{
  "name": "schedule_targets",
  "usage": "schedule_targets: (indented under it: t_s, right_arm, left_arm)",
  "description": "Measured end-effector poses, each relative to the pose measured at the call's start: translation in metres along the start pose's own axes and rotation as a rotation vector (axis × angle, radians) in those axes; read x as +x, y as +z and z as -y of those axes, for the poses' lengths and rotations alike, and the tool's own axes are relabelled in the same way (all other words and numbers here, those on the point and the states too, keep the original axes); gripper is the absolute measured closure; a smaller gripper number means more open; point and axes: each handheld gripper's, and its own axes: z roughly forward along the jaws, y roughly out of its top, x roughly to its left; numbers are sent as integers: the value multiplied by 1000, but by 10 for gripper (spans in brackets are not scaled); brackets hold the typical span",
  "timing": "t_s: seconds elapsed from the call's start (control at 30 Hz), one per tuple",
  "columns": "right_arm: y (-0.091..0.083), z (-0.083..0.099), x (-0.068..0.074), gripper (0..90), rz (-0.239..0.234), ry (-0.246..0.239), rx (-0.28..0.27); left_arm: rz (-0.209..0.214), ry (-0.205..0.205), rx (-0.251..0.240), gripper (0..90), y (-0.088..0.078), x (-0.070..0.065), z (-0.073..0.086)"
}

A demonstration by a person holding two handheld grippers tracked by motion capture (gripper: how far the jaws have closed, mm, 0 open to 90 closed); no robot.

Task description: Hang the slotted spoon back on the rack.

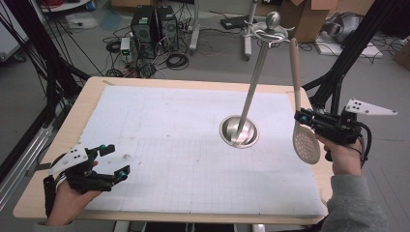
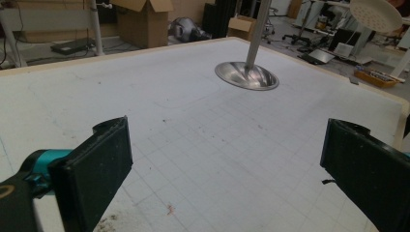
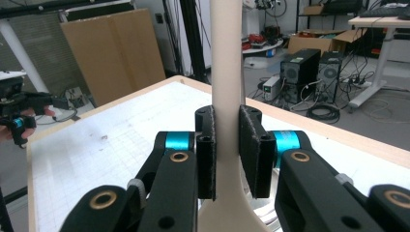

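Right claw [image 1: 300, 116] clenched on handle of a beige slotted spoon [image 1: 306, 143], held upright, bowl down, in air by surface's [image 1: 145, 83] right edge. Left claw [image 1: 115, 161] released, empty, near front-left corner. Steel hanger stand [image 1: 239, 131] right of centre w/ bare hooks; spoon apparently not yet hung.

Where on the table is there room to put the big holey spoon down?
The white mat lies bare between the open left gripper and the metal stand, and along the far edge. It is tighter around the stand's base, beside the spoon in the right gripper.
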Motion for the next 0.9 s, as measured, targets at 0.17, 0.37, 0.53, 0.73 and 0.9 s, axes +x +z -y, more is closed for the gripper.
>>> schedule_targets:
  t_s: [0.17, 0.37, 0.53, 0.73, 0.9]
  right_arm:
    - [8, -1, 3, 781, 10, -9, 22]
    - [17, -1, 6, 781, 30, -19, 48]
    - [28, -3, 8, 782, 46, -21, 75]
    - [38, -4, 10, 783, 63, -24, 85]
    - [43, -5, 11, 783, 81, -25, 98]
  left_arm:
    - [-1, 3, -1, 47, -1, 0, -1]
    - [0, 6, -1, 47, -1, 0, -1]
    - [1, 6, 2, 47, -1, -1, 0]
    - [-2, 5, 1, 47, -2, -1, 0]
    - [1, 7, 3, 47, -1, -2, 0]
